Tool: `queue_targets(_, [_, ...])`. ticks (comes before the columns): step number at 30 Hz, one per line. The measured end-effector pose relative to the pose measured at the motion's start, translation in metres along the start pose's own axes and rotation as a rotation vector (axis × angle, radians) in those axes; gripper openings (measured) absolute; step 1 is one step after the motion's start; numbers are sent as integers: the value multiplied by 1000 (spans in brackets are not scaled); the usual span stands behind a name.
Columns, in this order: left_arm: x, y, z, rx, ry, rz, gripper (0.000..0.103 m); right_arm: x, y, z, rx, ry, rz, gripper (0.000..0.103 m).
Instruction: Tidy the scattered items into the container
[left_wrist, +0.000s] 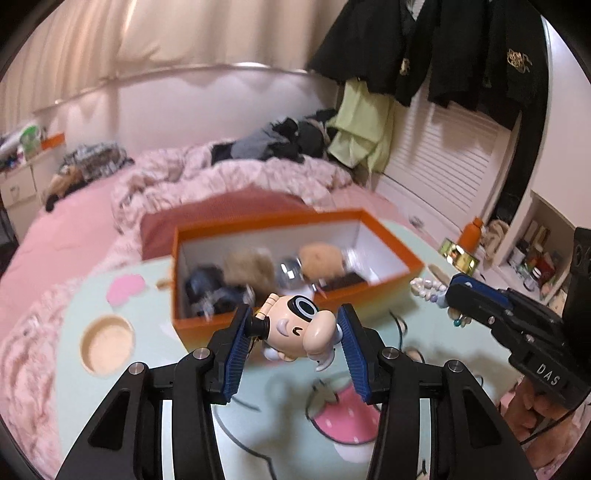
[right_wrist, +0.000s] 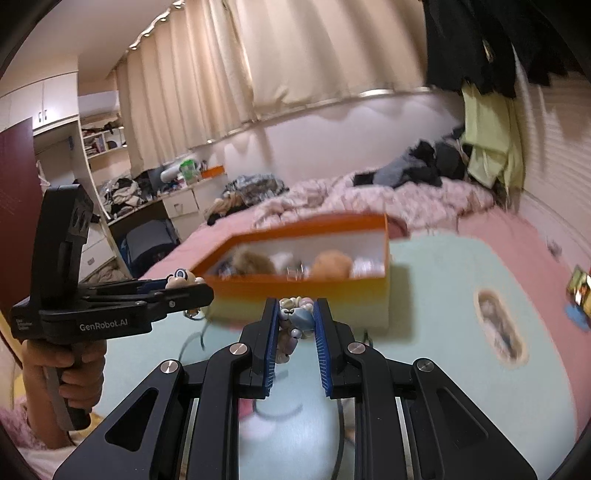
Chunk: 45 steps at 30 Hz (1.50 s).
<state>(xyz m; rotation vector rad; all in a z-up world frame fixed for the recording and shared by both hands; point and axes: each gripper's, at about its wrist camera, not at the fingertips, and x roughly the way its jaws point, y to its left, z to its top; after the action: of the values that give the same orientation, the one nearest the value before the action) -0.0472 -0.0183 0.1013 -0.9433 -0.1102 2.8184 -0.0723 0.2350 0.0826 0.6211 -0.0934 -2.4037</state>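
The left tongs clamp a small cartoon figurine by its sides, its big round eye turned up. The right tongs pinch a string of pale beads, part of which hangs loose below the pads. Both loads hang above a mint-green mat spread on the bed, just short of the orange box, which sits at about twelve o'clock from each pair of tongs. The box already holds several things: two tan fluffy toys, something dark and something clear and shiny, all too blurred to name.

The step in hand looks like carrying both items over the near wall of the box and letting go. To do it well, each load probably needs to rise enough to clear the orange rim, travel on toward twelve o'clock until it is fully above the white interior, and only then be released. The figurine is round and smooth, so a low, gentle drop onto the soft toys should keep it from bouncing out. The beads trail, so the dangling end ought to pass the rim before the tongs part, or the string may drape over the wall. The two tools are near each other, the left one at nine o'clock in the right wrist view, so going in one after the other would avoid a knock.

Readable writing: "GenRobot.AI" on the side of the left tool, and "DAS" on the right tool. A smaller label on the left tool is too small to read.
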Motion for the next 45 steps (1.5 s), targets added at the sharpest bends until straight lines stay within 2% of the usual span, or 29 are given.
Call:
queue_targets(7, [25, 12, 43, -20, 24, 4, 46, 23, 2, 49, -20, -16, 28, 20])
queue_targets(12, [58, 19, 60, -25, 60, 71, 46, 59, 0, 71, -2, 44, 53, 20])
queue_targets(17, [86, 28, 57, -56, 124, 100, 47, 106, -4, 74, 4, 143, 5, 23])
queue_targets(18, [90, 32, 55, -76, 139, 96, 49, 117, -6, 71, 10, 176, -14, 24])
queue_targets(20, [90, 34, 50, -91, 136, 88, 62, 133, -11, 64, 28, 237, -48, 26])
queue_targets(21, [87, 35, 48, -93, 126, 94, 73, 137, -13, 61, 36, 255, -64, 27])
queue_targets(22, [82, 34, 46, -87, 110, 106, 79, 138, -15, 59, 39, 261, -77, 29])
queue_targets(24, [73, 33, 45, -65, 88, 138, 82, 135, -16, 56, 40, 260, -105, 45])
queue_targets(25, [67, 32, 43, -50, 80, 157, 83, 131, -16, 55, 41, 253, -121, 57])
queue_targets(26, [62, 31, 43, -42, 75, 161, 83, 126, -16, 54, 41, 241, -135, 62])
queue_targets(35, [18, 28, 23, -56, 29, 147, 85, 91, 2, 57, -39, 173, -209, 63])
queue_targets(38, [7, 25, 12, -74, 18, 133, 89, 75, 12, 51, -66, 160, -212, 63])
queue_targets(40, [2, 23, 2, -109, 23, 101, 90, 65, 16, 46, -70, 147, -215, 63])
queue_targets(42, [0, 20, -13, -141, 34, 76, 90, 58, 17, 37, -54, 144, -227, 67])
queue_targets(43, [0, 18, -20, -144, 46, 81, 90, 56, 18, 33, -48, 152, -230, 71])
queue_targets(45, [4, 14, -32, -137, 67, 95, 90, 55, 20, 23, -47, 183, -225, 71])
